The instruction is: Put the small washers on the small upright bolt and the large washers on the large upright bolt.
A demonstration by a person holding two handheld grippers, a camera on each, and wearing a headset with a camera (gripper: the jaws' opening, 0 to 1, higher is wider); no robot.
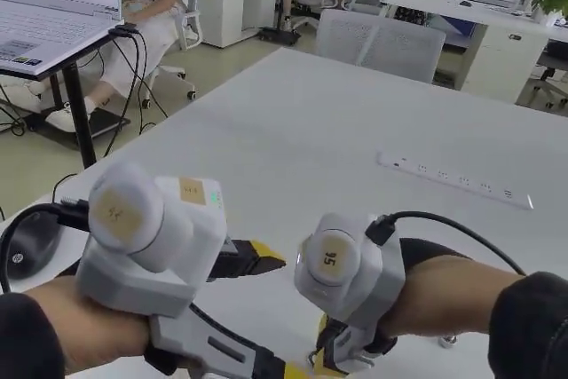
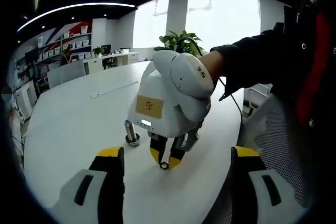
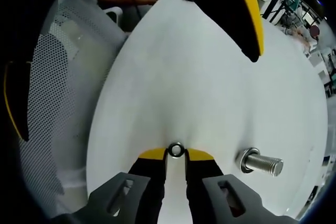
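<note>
Right gripper view: right gripper [image 3: 176, 157] clamped on a washer [image 3: 176, 150].
Left gripper [image 2: 177, 155] stands apart; label [image 1: 330, 259] on right gripper reads "56"; bolt [image 2: 131, 132] upright on desk [image 2: 68, 124].

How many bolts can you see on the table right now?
1. The bolt stands upright on the white table, just beside the right gripper, which pinches a small washer. A second bolt may be hidden.

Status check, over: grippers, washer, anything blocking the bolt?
Left gripper open. Right gripper shut on washer, low over the table. Bolt upright beside it, nothing between them.
</note>
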